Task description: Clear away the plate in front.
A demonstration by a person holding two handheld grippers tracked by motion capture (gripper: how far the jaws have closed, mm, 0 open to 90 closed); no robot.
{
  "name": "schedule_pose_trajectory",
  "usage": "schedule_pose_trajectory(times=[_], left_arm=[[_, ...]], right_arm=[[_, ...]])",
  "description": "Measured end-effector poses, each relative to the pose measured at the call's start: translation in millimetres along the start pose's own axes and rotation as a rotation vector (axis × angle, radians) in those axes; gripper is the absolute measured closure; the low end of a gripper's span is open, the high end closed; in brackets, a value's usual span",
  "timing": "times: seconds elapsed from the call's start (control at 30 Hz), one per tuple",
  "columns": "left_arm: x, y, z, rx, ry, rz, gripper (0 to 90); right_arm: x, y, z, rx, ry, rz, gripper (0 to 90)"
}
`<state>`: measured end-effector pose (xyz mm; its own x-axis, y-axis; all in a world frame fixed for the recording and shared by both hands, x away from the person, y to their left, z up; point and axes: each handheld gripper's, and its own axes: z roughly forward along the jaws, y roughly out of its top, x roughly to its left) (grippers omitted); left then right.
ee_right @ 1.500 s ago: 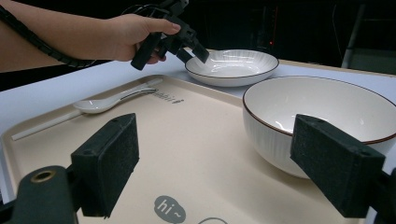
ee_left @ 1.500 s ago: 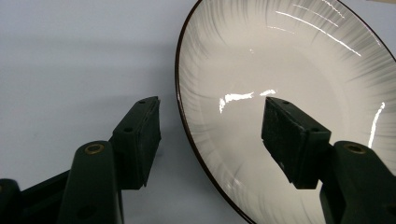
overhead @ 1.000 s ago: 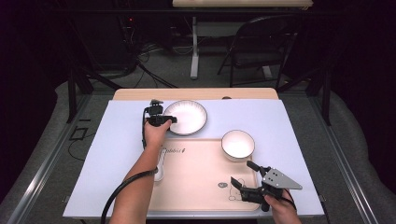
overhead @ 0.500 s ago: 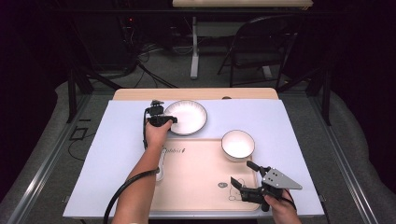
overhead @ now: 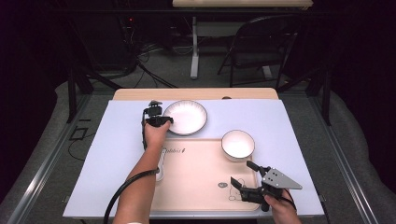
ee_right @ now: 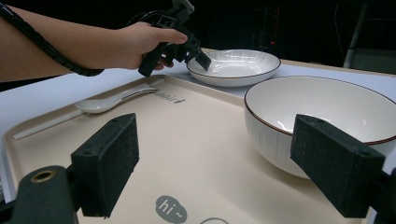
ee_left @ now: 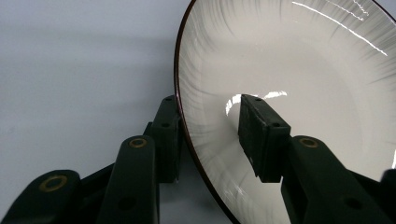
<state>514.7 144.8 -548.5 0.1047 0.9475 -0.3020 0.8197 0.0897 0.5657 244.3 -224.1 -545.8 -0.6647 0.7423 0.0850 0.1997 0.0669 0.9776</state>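
Note:
A white plate with a dark rim lies on the white cloth behind the tray. My left gripper is at the plate's left rim. In the left gripper view its jaws straddle that rim, one outside and one over the plate's inside. They have just been closing, and a gap still shows at the inner pad. My right gripper hovers open over the tray's front right with nothing between its pads. A white bowl stands just beyond it.
The beige tray lies on the cloth-covered table. A white spoon rests along the tray's left edge. The bowl sits at the tray's back right corner. A chair stands beyond the table.

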Motion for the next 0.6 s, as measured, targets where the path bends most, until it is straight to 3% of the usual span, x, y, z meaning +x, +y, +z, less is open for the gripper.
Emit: schedule_pose_trajectory(times=[0.37, 0.47, 0.6], left_arm=[[4.8, 3.5, -2.8, 0.022, -0.018, -0.053, 69.5], [8.3, 4.3, -4.6, 0.032, -0.036, -0.084, 72.3], [7.8, 5.3, -5.9, 0.032, -0.036, -0.088, 73.7]], right_arm=[[0.0, -0.1, 0.1, 0.001, 0.001, 0.007, 14.7], [-0.4, 0.3, -0.1, -0.002, 0.003, 0.0, 14.7], [-0.5, 0.2, -0.1, -0.002, 0.004, 0.002, 14.7]])
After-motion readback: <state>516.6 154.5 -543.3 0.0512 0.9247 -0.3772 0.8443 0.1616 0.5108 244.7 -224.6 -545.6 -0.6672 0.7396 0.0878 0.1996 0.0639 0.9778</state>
